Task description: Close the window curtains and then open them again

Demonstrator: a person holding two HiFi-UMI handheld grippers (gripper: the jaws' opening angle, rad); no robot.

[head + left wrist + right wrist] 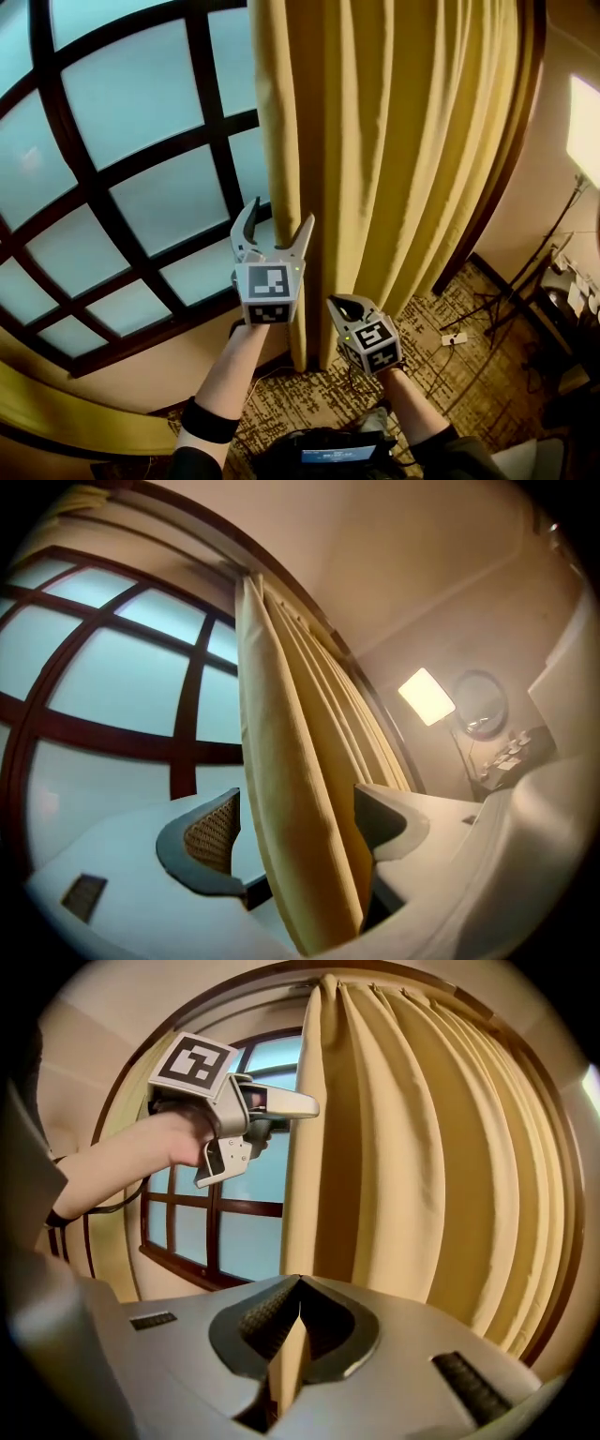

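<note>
The yellow curtain (pixel 394 141) is gathered in deep folds at the right side of the window (pixel 122 187), whose frosted panes and dark wooden bars are left uncovered; a second yellow drape is only glimpsed at the window's far left. The curtain's leading edge is held low down by the right gripper (pixel 295 1321), whose jaws are clamped together on a thin fold of the fabric. Higher up the same edge, the left gripper (pixel 281 214) is presented with its jaws wide apart: the edge is seen standing between them in the left gripper view, with a gap on the woven-pad side, so nothing is judged to be pinched there yet. Below the hem a patterned carpet (pixel 309 394) is seen, and off to the right stands and cables (pixel 525 291) are spread across the floor under a bright light panel (pixel 583 127). From here, a slip is judged the likeliest fault: only a narrow fold is pinched by the right jaws, and it could be pulled free if the curtain is dragged sideways before the upper edge is secured. If the left jaws are shut on the very edge alone, the fabric could escape there too. A pull directed downward rather than along the rail could jam the hooks or strain them.
</note>
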